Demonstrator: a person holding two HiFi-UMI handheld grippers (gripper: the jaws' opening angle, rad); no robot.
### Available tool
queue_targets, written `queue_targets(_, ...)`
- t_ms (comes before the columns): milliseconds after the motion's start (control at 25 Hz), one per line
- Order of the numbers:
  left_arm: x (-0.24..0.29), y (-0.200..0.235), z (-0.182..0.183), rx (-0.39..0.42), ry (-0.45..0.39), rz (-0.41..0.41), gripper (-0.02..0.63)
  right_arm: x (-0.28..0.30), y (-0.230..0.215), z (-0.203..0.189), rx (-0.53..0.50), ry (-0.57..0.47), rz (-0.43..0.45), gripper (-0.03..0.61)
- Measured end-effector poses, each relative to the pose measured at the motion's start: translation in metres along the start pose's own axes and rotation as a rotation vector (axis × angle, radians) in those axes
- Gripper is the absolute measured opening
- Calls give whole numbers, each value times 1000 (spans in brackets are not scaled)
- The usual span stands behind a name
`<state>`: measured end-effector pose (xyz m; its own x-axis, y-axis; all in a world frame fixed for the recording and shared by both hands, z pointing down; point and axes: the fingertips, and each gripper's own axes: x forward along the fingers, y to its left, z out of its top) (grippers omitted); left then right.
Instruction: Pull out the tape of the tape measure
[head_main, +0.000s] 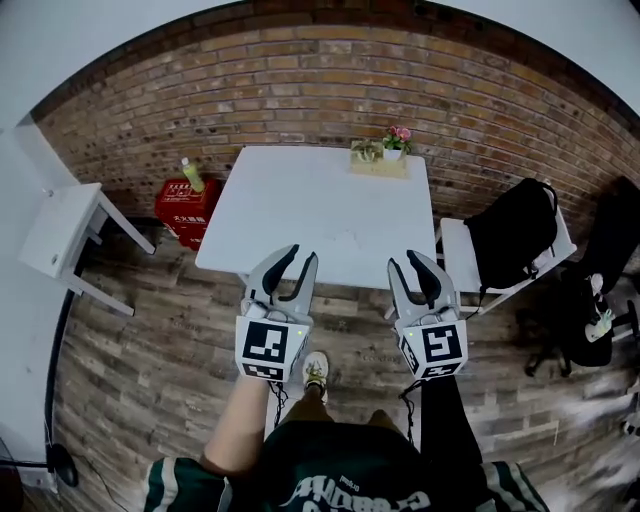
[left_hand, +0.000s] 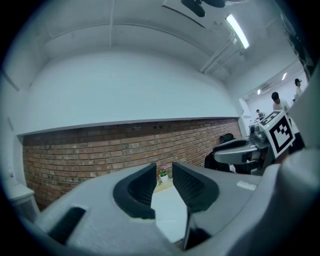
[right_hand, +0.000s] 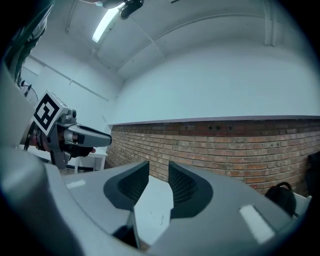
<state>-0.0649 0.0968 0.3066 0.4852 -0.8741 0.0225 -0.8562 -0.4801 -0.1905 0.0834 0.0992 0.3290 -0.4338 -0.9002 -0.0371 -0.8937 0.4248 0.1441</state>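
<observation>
No tape measure shows in any view. My left gripper (head_main: 298, 260) and right gripper (head_main: 410, 263) are held side by side in the air in front of the near edge of a white table (head_main: 300, 220). Both stand open with a narrow gap and nothing between the jaws. The left gripper view looks past its own jaws (left_hand: 164, 172) at the tabletop and brick wall, with the right gripper (left_hand: 250, 147) off to the side. In the right gripper view its jaws (right_hand: 159, 172) frame the same table, and the left gripper (right_hand: 75, 135) appears at the left.
A small potted flower on a wooden tray (head_main: 383, 155) sits at the table's far edge. A red crate with a bottle (head_main: 187, 205) and a white side table (head_main: 60, 230) stand at the left. A chair with a black backpack (head_main: 510, 235) stands at the right.
</observation>
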Motion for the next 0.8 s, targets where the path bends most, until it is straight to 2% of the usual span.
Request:
queue_targets(360, 98, 69, 0, 9, -24, -113, 110, 113, -32, 8, -11, 25, -84, 143)
queue_targets(560, 140, 100, -10, -2, -24, -157, 110, 163, -36, -2, -8, 56, -80, 143)
queue_targets(800, 179, 118, -28, -14, -5, -221, 107, 207, -43, -15, -2, 89, -79, 143)
